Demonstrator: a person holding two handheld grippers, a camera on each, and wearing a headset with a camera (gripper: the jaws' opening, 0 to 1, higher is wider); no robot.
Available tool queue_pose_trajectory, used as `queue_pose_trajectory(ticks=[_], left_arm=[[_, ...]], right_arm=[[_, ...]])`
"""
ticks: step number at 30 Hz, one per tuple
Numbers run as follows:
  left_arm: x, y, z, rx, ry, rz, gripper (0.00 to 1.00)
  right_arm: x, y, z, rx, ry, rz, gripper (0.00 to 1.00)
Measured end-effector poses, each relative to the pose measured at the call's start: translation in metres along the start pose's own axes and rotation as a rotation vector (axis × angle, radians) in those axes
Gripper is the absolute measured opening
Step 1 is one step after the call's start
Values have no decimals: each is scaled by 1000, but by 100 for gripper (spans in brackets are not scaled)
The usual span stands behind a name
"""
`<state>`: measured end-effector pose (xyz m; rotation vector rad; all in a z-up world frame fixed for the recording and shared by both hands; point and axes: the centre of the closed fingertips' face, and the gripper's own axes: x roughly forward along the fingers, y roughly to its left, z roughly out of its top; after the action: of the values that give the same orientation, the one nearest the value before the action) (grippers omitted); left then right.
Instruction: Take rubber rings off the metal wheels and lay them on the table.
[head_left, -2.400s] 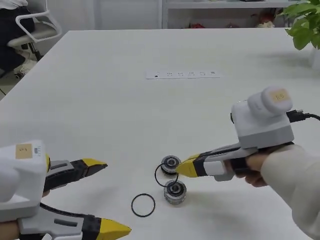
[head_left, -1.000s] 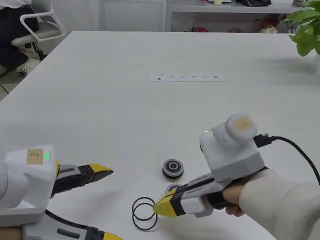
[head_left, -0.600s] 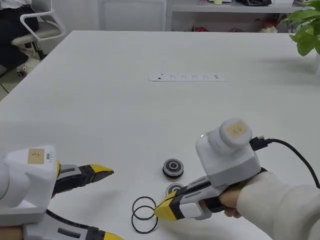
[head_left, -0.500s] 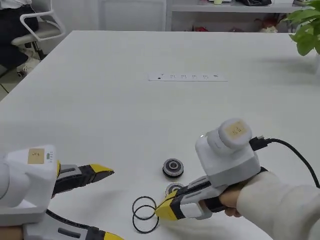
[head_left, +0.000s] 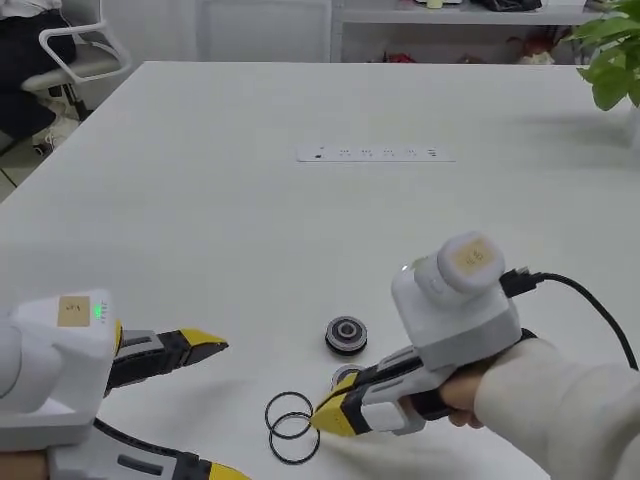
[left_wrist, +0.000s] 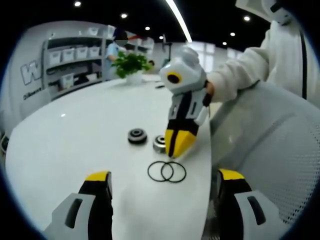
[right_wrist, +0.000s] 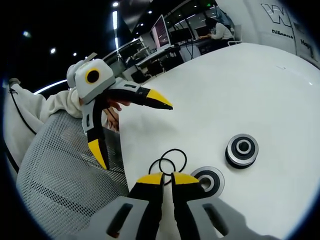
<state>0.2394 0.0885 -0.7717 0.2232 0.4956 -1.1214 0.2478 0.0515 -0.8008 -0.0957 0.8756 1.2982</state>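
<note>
My right claw (head_left: 325, 418) clenched, tip beside two overlapping rubber rings (head_left: 292, 428) flat on the bench (head_left: 300, 220), lower centre; left claw (head_left: 218, 408) released, lower left.

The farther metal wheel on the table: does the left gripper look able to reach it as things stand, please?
Probably yes. The left gripper has open jaws, and bare table lies between it and the farther metal wheel. The right gripper sits aside by the nearer wheel and rubber rings.

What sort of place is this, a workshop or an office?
Probably an office or lab meeting room: a large white table with a socket strip, a swivel chair beside it, and shelves of bins.
</note>
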Motion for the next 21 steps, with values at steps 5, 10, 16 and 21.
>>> queue_pose_trajectory(ticks=[5, 10, 16, 21], left_arm=[[0, 0, 0, 1, -1, 2, 88], [0, 0, 0, 1, 0, 1, 88], [0, 0, 0, -1, 1, -1, 88], [0, 0, 0, -4, 0, 0, 88]], right_arm=[[-5, -4, 8, 1, -29, -13, 3], [-13, -10, 20, 7, -81, -37, 4], [-21, -18, 30, 18, -132, -62, 5], [-27, -23, 37, 19, -160, -77, 5]])
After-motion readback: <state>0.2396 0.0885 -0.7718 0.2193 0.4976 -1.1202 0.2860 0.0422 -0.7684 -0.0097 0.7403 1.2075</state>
